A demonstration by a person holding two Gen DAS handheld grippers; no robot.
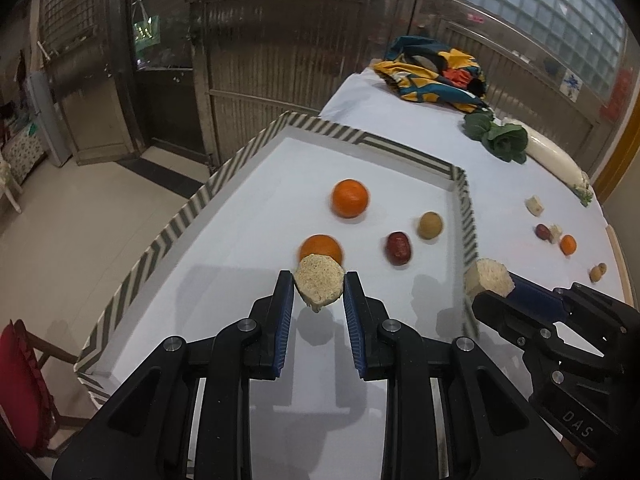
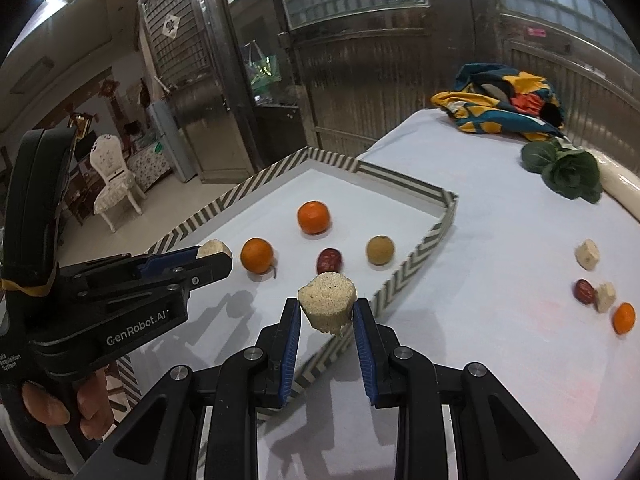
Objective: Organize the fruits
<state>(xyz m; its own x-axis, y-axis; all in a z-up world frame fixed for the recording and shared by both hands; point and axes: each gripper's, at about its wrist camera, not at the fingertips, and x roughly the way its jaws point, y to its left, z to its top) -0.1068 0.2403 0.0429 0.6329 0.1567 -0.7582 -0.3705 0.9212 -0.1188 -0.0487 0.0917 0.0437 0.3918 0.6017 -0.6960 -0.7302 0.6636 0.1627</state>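
A striped-rim tray (image 1: 404,152) (image 2: 404,180) holds two oranges (image 1: 350,198) (image 2: 314,217), a red date (image 1: 399,248) (image 2: 329,261) and a tan round fruit (image 1: 430,225) (image 2: 380,250). My left gripper (image 1: 319,284) is shut on a pale beige fruit chunk (image 1: 319,286) above the tray's near part; it also shows in the right wrist view (image 2: 212,254). My right gripper (image 2: 327,312) is shut on a second beige chunk (image 2: 327,300) above the tray's right rim; it also shows in the left wrist view (image 1: 496,288).
On the white cloth right of the tray lie beige chunks (image 2: 587,254), a date (image 2: 584,291), a small orange (image 2: 624,318) and two small tan fruits (image 1: 598,272). Farther back are leafy greens (image 2: 568,170), a white radish (image 1: 554,156) and a colourful cloth (image 2: 504,100).
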